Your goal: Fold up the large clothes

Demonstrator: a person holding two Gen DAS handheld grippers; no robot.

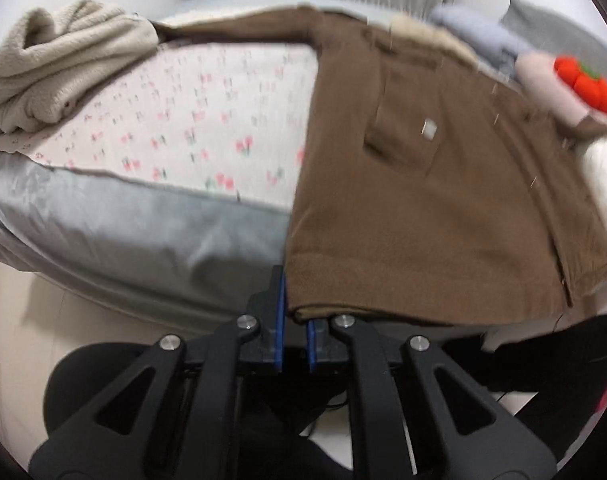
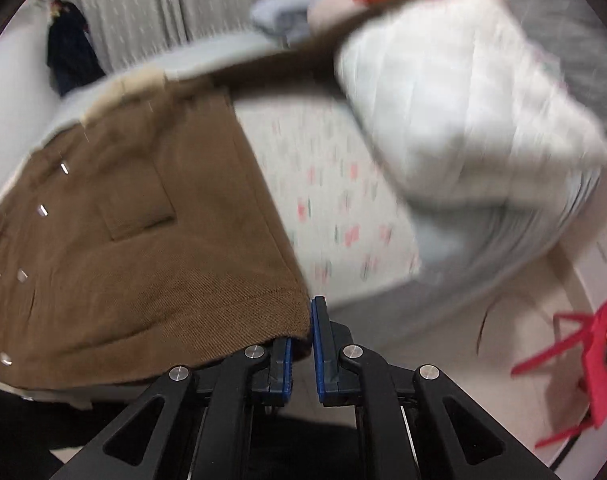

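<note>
Two blue-padded fingers of your left gripper (image 1: 295, 316) pinch the near left hem corner of the brown jacket (image 1: 423, 200), which lies spread on the bed (image 1: 143, 236) in the left wrist view. Its long axis runs away from you, hem nearest, collar at the far end, and one sleeve stretches leftward along the far edge of the floral sheet (image 1: 191, 120). A chest pocket faces up, with a small pale tag (image 1: 430, 130) on it; any writing there is too blurred to read. A cream knit garment (image 1: 59, 64) is heaped on the sheet's far left corner. Beyond the jacket's right side sit a grey-blue garment (image 1: 475, 30) and a red plush toy (image 1: 587, 84).

From your right wrist view, the right gripper (image 2: 301, 332) has its fingers drawn close together on the jacket's near right hem corner, the cloth caught between the blue pads. Here the jacket fills the left half, its hem toward you, pale lining showing at the far collar, and metal snaps dotting its left edge. A white quilted bundle (image 2: 463, 120) rests on the sheet to the right, motion-blurred. A red plastic hanger-like item (image 2: 583, 360) stands on the floor (image 2: 483, 360) at far right, too blurred to identify.
</note>
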